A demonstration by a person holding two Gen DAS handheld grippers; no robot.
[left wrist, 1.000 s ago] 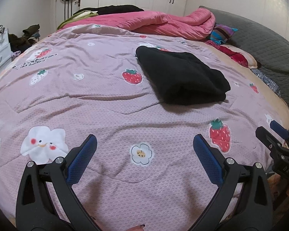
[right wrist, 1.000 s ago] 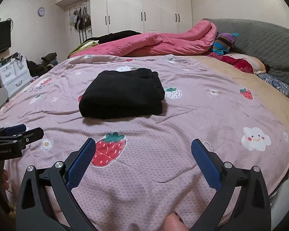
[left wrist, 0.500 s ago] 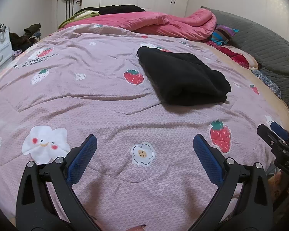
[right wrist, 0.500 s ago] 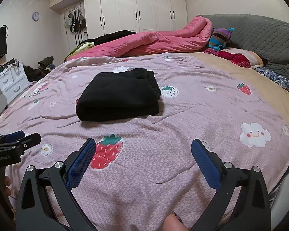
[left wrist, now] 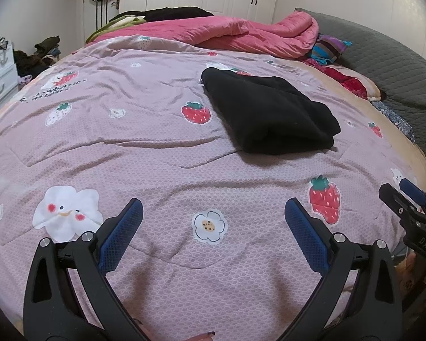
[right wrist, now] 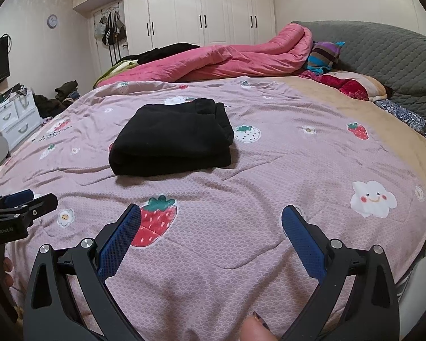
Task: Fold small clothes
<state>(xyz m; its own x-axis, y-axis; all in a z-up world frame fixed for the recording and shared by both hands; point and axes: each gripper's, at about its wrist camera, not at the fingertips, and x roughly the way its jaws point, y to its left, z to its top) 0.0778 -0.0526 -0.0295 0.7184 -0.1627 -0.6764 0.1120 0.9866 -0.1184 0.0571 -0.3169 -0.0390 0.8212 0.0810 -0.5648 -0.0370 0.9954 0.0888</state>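
A black garment lies folded into a thick rectangle on the pink strawberry-print bedspread; it also shows in the right wrist view. My left gripper is open and empty, held over the bedspread near the bed's front edge, well short of the garment. My right gripper is open and empty, also near the front edge. Each gripper shows at the side of the other's view: the right one and the left one.
A rumpled pink quilt and dark clothes lie at the far side of the bed. Pillows and a grey headboard are at the right. White drawers stand on the floor at the left, wardrobes behind.
Both grippers have drawn back and tilted slightly, so the garment sits a little further up in the views. The garment has not moved. Both stay open.
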